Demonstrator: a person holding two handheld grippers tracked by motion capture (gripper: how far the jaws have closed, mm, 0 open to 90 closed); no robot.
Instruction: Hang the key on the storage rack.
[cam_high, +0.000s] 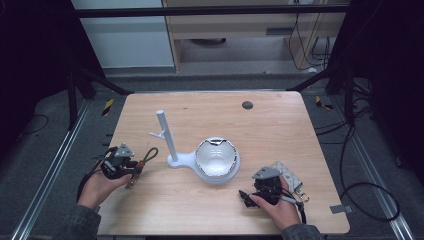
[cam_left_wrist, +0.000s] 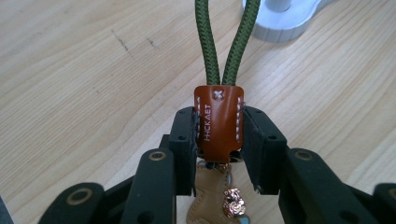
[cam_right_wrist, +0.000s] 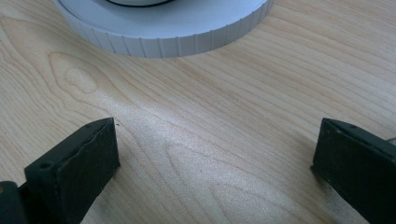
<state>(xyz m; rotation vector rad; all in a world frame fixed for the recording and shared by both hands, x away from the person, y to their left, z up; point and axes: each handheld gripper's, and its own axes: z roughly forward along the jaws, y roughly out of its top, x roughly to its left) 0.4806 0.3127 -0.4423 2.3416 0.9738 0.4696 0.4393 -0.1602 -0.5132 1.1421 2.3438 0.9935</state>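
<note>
— Lettering on that brown leather tab (cam_left_wrist: 218, 122)? It reads "HICKAET", white, running lengthwise (as best I can make out).

— And the left tool (cam_left_wrist: 218, 140) has it pinched between both jaws, green cord loop (cam_left_wrist: 227, 42) pointing toward the white stand (cam_high: 172, 145).

— Over the tabletop's (cam_high: 280, 120) left edge, yes. Charms hang under the tab.

— The right tool (cam_right_wrist: 215, 149) sits jaws wide apart, holding nothing, just beside the stand's round dish (cam_high: 217, 159).

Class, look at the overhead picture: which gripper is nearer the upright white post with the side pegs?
Left. The left gripper sits just left of the post, shut on a keychain. The right gripper lies beyond the bowl, open.
</note>
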